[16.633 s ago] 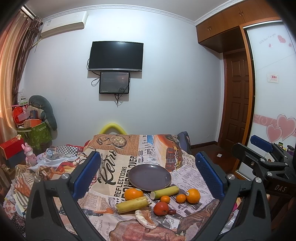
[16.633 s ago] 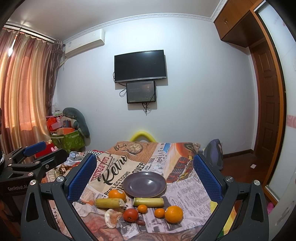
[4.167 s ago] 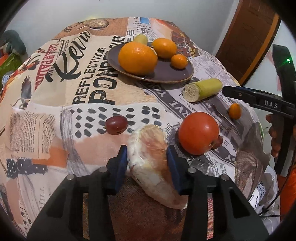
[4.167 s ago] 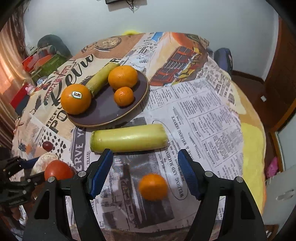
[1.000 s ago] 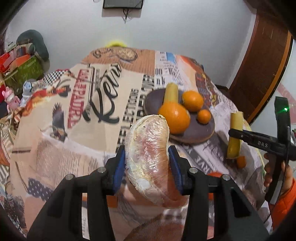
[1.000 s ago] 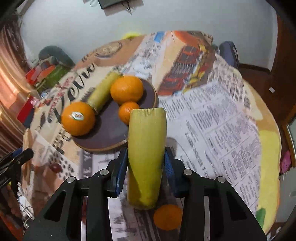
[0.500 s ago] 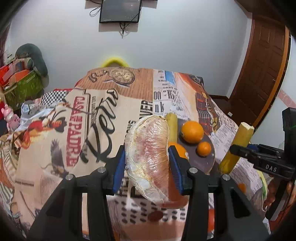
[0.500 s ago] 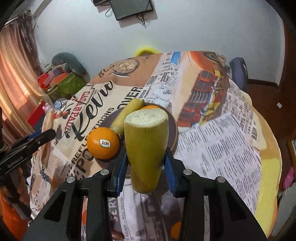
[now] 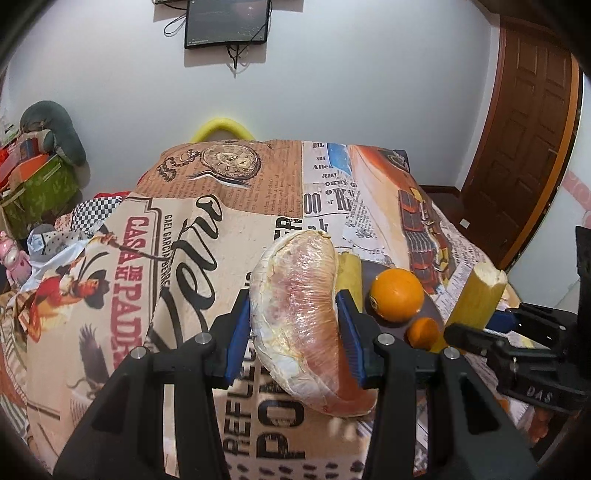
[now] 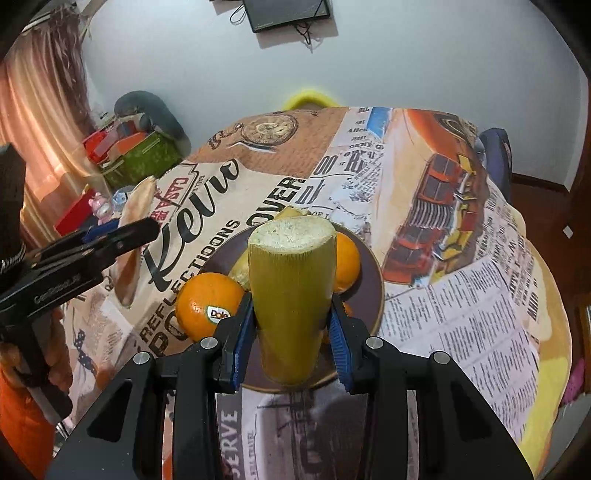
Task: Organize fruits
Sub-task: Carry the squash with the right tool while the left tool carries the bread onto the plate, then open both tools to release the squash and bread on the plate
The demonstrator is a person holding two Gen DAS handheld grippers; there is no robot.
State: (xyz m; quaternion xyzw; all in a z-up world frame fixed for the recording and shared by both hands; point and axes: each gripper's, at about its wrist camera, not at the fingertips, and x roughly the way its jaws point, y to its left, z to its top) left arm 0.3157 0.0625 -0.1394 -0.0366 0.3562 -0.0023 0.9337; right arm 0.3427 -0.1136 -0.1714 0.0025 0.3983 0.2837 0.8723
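Newsprint-patterned tablecloth (image 9: 184,258), white wall, wall monitor (image 9: 227,22), brown door (image 9: 524,147), one plate (image 10: 373,280), two oranges, left gripper (image 9: 294,325) clamping wrapped pomelo wedge (image 9: 295,317), right gripper (image 10: 291,332) clamping sugarcane piece (image 10: 291,295)

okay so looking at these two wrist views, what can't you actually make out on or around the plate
- Left wrist view: most of the plate is hidden behind the wrapped pomelo wedge in the left gripper.
- Right wrist view: the sugarcane piece in the right gripper hides the plate's middle.
- Whether either piece touches the plate: cannot tell.
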